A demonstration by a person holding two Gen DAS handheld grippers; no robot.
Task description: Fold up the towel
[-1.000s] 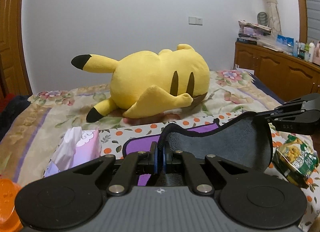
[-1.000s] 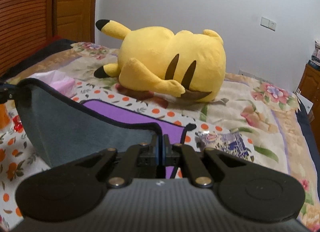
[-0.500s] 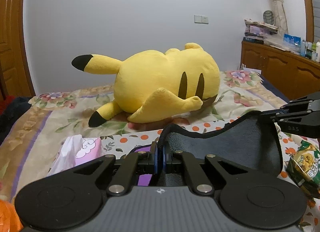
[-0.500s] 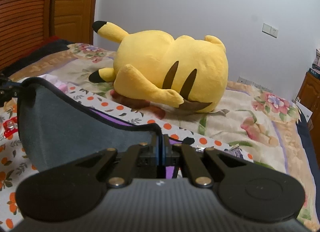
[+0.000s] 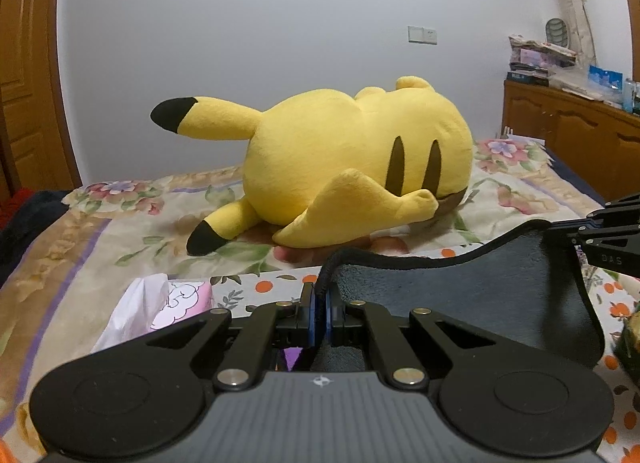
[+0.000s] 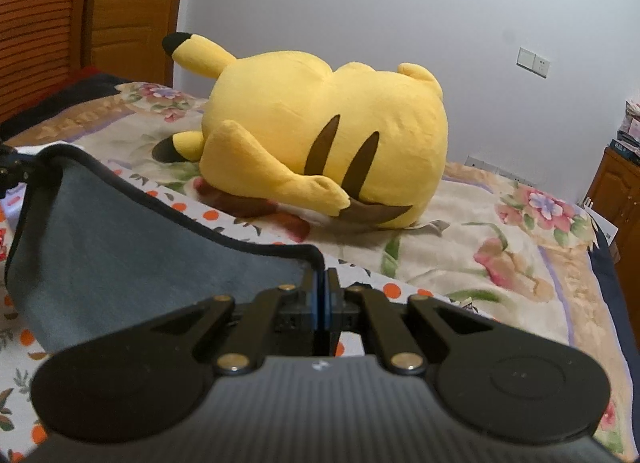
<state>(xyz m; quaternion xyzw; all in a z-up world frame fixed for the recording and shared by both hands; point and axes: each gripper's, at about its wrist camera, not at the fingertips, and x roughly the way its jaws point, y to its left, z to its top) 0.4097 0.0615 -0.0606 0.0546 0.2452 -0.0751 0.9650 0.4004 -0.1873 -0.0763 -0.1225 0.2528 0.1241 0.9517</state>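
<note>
Left gripper (image 5: pixel 319 303) and right gripper (image 6: pixel 323 295) each pinch a corner of the grey towel (image 5: pixel 472 295) (sagging between them)

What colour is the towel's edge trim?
Black, around the grey towel; clearest in the right wrist view.

The dark grey fleece towel (image 5: pixel 460 295) is covering whatever lies beneath it, the green snack packet (image 5: pixel 630 339) is getting cut off at right, and the cluttered wooden cabinet top (image 5: pixel 560 75) is blurring, upper right.
</note>
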